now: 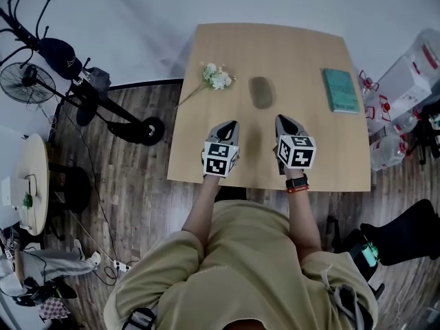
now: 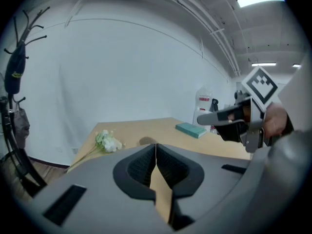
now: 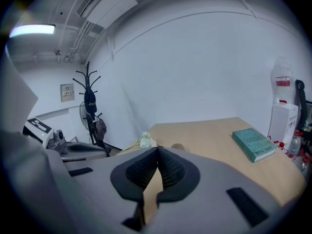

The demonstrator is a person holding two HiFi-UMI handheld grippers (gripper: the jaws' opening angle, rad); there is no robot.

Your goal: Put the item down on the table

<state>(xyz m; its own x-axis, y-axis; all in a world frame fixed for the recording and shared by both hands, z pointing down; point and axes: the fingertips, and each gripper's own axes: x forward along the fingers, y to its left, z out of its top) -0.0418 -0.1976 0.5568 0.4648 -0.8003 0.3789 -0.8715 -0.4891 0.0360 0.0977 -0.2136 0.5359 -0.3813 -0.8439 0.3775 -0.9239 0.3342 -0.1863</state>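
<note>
Now my left claw (image 1: 232,124) and right claw (image 1: 280,119) are clenched, empty. Just ahead, a grey oval lump (image 1: 261,92) lies on the pale wooden bench (image 1: 302,53).

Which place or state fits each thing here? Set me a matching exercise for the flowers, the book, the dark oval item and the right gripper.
Things:
1. white flowers
2. teal book
3. dark oval item
4. right gripper

Places or states, sides as in the head view:
A. jaws shut, nothing between them
B. near the right edge of the table
C. around the middle of the table
D. toward the left edge of the table

Pairs: 1-D, 2-B, 3-C, 4-A
</note>
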